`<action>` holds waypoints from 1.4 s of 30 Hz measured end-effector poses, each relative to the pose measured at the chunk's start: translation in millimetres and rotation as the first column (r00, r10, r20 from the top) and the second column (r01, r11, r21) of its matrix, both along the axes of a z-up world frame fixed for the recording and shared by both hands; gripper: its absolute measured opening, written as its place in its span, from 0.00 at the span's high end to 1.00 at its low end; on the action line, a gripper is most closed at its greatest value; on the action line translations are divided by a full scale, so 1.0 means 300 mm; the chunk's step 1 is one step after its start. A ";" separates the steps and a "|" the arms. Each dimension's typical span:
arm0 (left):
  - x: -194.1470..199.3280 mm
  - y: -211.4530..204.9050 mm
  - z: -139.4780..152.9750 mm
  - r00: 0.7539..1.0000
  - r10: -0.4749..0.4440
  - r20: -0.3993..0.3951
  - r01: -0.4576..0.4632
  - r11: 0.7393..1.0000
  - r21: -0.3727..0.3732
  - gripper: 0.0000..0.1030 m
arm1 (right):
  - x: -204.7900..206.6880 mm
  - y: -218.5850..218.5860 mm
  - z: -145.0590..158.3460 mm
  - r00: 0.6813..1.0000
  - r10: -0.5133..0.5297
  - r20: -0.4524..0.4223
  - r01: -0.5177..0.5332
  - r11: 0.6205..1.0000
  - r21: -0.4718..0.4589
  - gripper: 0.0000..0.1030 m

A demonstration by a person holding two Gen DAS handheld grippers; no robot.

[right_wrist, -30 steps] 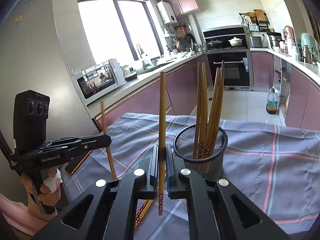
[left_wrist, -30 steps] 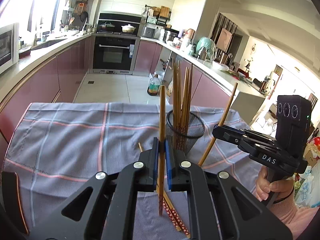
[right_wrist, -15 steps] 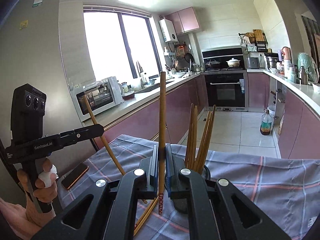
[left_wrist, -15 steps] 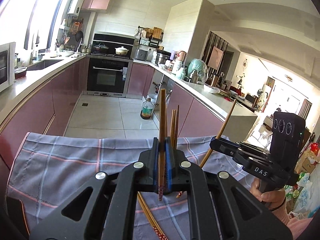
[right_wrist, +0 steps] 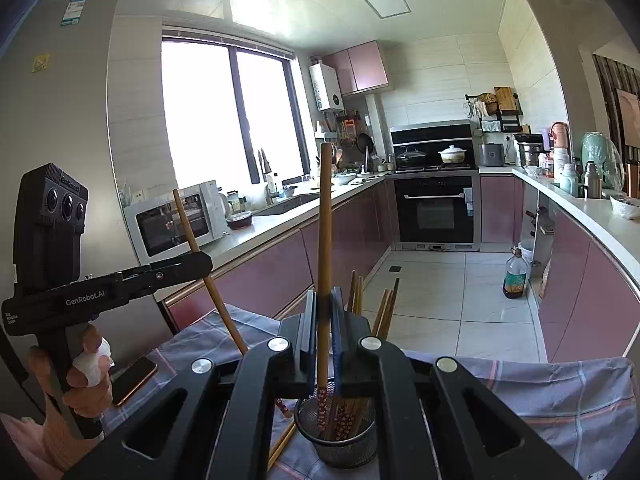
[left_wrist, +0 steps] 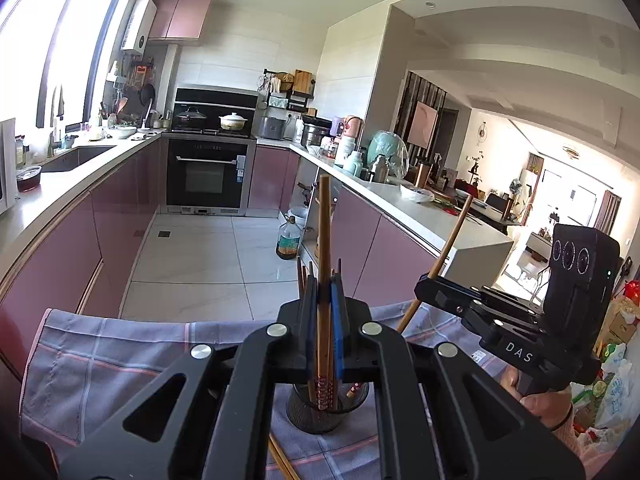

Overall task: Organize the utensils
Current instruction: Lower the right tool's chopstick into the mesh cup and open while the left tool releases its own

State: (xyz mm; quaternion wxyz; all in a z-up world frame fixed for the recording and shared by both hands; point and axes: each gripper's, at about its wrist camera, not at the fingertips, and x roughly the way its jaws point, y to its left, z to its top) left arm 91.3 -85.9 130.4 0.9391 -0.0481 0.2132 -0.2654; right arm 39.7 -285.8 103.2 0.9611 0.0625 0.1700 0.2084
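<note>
Chopsticks stand upright, one pinched in each tool: the left tool [left_wrist: 323, 328] clamps its chopstick [left_wrist: 324, 240] and the right tool [right_wrist: 323, 332] clamps another chopstick [right_wrist: 325, 240], both patterned tips hanging over the mesh holder [right_wrist: 340, 448]. That holder sits on the checked cloth [right_wrist: 560, 396] covering the counter, already filled with more chopsticks [right_wrist: 384, 312], while a phone [right_wrist: 134, 378] lies near the cloth's left edge. Beyond, tiled floor [left_wrist: 224, 256] runs to the oven [left_wrist: 208, 176].

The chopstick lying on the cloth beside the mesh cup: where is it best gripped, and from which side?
Probably grip the chopstick on its plain wooden shaft, coming from above with jaws across it: it lies flat on the cloth, close beside the mesh cup.
</note>
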 end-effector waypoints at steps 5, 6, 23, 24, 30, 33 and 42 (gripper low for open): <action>0.014 -0.073 -0.019 1.000 0.011 -0.012 -0.010 0.999 0.042 0.93 | 0.043 0.008 -0.036 0.999 -0.016 -0.029 0.015 1.000 -0.024 0.95; 0.023 -0.083 -0.029 1.000 0.009 -0.022 -0.008 0.999 0.049 0.93 | 0.050 0.011 -0.044 0.999 -0.021 -0.034 0.020 0.999 -0.033 0.95; 0.125 -0.228 -0.185 0.989 -0.014 -0.148 0.047 0.974 0.221 0.93 | 0.126 0.057 -0.165 0.984 -0.009 -0.179 -0.011 0.994 -0.112 0.95; 0.138 -0.225 -0.192 0.988 -0.017 -0.155 0.052 0.973 0.224 0.93 | 0.136 0.056 -0.169 0.982 -0.010 -0.191 -0.012 0.993 -0.114 0.95; 0.193 -0.226 -0.215 0.981 -0.028 -0.193 0.073 0.970 0.230 0.93 | 0.168 0.048 -0.201 0.971 -0.024 -0.238 -0.003 0.993 -0.115 0.94; 0.214 -0.224 -0.226 0.979 -0.015 -0.204 0.062 0.972 0.228 0.92 | 0.186 0.044 -0.213 0.967 -0.037 -0.250 0.010 0.994 -0.106 0.93; 0.256 -0.169 -0.274 0.973 0.034 -0.228 0.009 0.982 0.188 0.81 | 0.170 0.034 -0.212 0.970 -0.049 -0.239 0.029 0.996 -0.089 0.85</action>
